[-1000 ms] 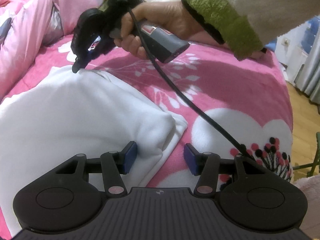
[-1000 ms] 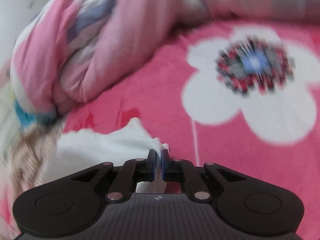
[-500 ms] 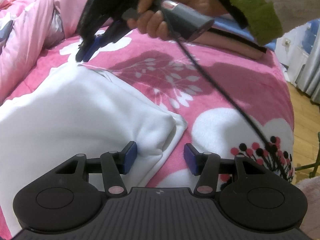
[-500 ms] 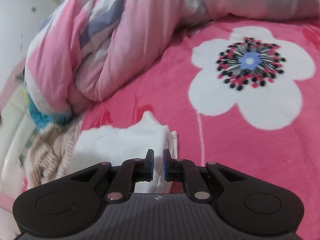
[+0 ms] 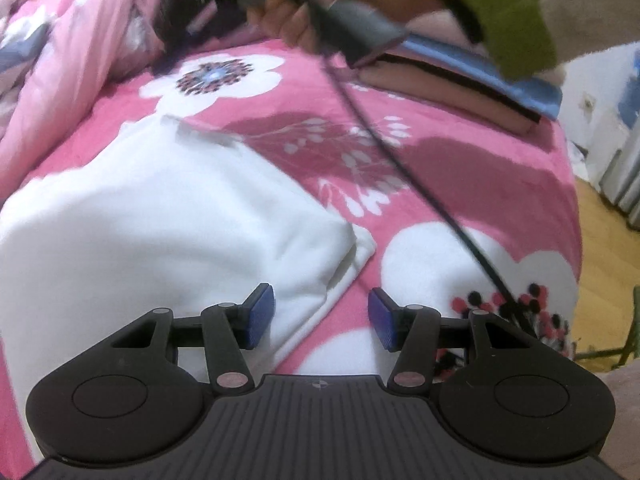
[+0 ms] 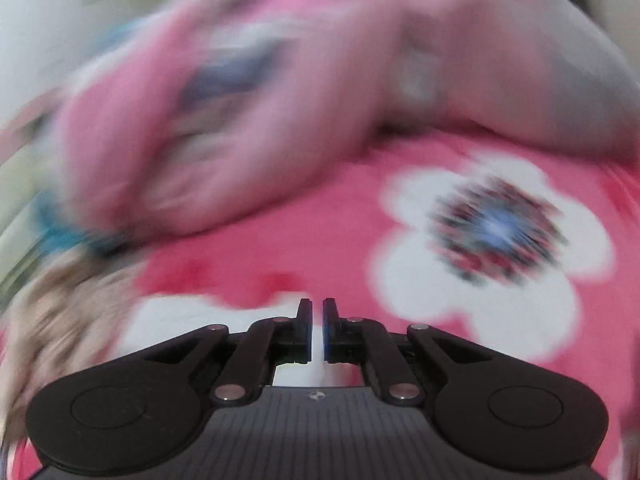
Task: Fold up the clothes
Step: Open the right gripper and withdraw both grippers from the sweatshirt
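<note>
A white garment (image 5: 160,232) lies folded on the pink flowered blanket (image 5: 460,184). Its near right corner (image 5: 352,244) reaches in between the pads of my left gripper (image 5: 320,316), which stands open just above it, the left pad over the cloth. My right gripper (image 5: 166,56) is a dark blur held by a hand (image 5: 320,8) above the garment's far corner (image 5: 180,128), clear of the cloth. In the right wrist view my right gripper (image 6: 317,330) has its jaws closing to a thin slit with nothing gripped; the white garment (image 6: 192,320) shows below it.
A bunched pink quilt (image 5: 60,60) fills the far left. Folded pink and blue clothes (image 5: 460,80) lie at the back right. A black cable (image 5: 420,184) crosses the blanket. Wooden floor (image 5: 600,240) runs along the bed's right edge. Beige knitwear (image 6: 52,320) lies left of the garment.
My right gripper let go of the garment's far corner, rose off it and rolled; that corner now lies on the blanket. The left gripper has stayed in place, open.
</note>
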Demonstrator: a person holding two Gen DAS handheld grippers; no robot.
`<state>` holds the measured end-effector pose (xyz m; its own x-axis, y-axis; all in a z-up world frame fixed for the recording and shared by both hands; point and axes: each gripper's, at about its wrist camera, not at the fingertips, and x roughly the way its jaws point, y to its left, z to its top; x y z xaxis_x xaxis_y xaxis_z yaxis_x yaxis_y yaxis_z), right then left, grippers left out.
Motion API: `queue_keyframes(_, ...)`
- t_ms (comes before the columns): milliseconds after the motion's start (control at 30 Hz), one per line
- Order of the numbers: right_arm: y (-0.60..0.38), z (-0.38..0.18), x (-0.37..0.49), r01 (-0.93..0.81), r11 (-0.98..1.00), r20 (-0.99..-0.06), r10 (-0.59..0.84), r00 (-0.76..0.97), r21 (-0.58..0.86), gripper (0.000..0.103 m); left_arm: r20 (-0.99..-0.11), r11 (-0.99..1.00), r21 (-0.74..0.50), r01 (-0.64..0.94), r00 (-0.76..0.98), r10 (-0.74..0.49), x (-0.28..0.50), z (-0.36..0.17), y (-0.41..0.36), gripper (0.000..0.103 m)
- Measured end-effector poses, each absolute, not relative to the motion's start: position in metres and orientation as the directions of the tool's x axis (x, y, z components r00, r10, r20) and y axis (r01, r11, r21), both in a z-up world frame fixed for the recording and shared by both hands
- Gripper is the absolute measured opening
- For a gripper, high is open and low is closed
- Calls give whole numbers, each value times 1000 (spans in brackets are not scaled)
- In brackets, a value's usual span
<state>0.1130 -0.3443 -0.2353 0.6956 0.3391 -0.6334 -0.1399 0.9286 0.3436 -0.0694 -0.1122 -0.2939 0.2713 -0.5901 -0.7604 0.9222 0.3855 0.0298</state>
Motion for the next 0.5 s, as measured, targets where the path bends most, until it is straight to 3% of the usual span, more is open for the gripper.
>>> queue_keyframes(167,-261,-220,120,-512,828,-654,519,550,227,8,-762,527,86,846,397,-512,-74,-274,-72,53)
queue_keyframes(300,-206,-228,133,-630,761,-668,551,499,157,8,-731,743,130,656,570,-375,-55,-258,-36,54)
queue_keyframes(500,-166,-243,153,-697,699,-730,558,393,159,8,-803,883,-106,456,485,-347,0,-284,-5,57)
